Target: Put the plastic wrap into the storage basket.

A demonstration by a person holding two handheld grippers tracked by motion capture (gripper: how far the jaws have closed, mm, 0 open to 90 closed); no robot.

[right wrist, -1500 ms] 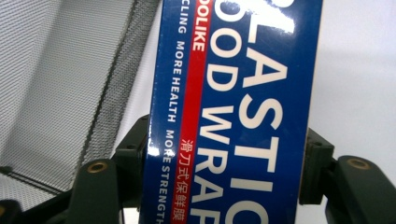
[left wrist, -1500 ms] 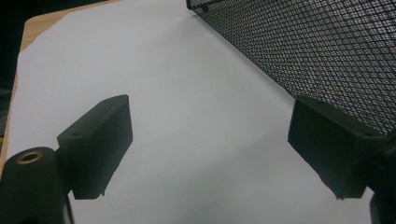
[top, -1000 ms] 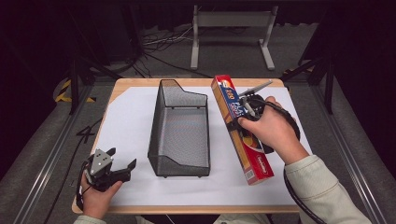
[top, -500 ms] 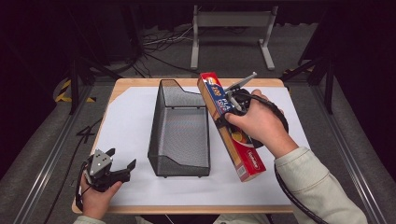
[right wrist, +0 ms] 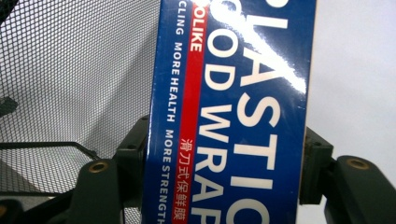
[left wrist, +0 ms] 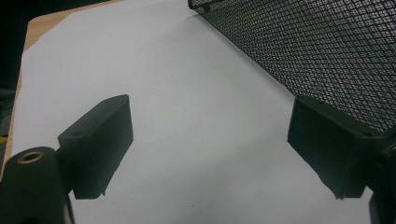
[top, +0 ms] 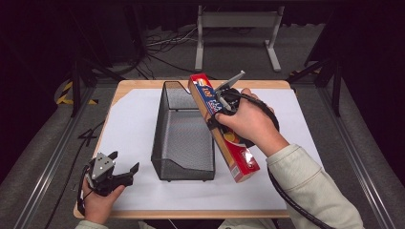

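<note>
Plastic wrap box (top: 223, 128) clamped across its width in right gripper (top: 220, 110), lifted, long axis slanting beside the mesh basket's (top: 183, 131) right wall (left gripper (top: 114, 171) gaping, empty, well apart).

High view: fixed above the near table edge, facing forward and down over the white sheet (top: 138, 124).
Left gripper view: low, close over the sheet, facing the mesh basket (left wrist: 322, 51).
Right gripper view: pressed near the plastic wrap box (right wrist: 233, 112); facing perhaps downward.
Shared: basket (top: 184, 133) wall and sheet, in all three.
</note>
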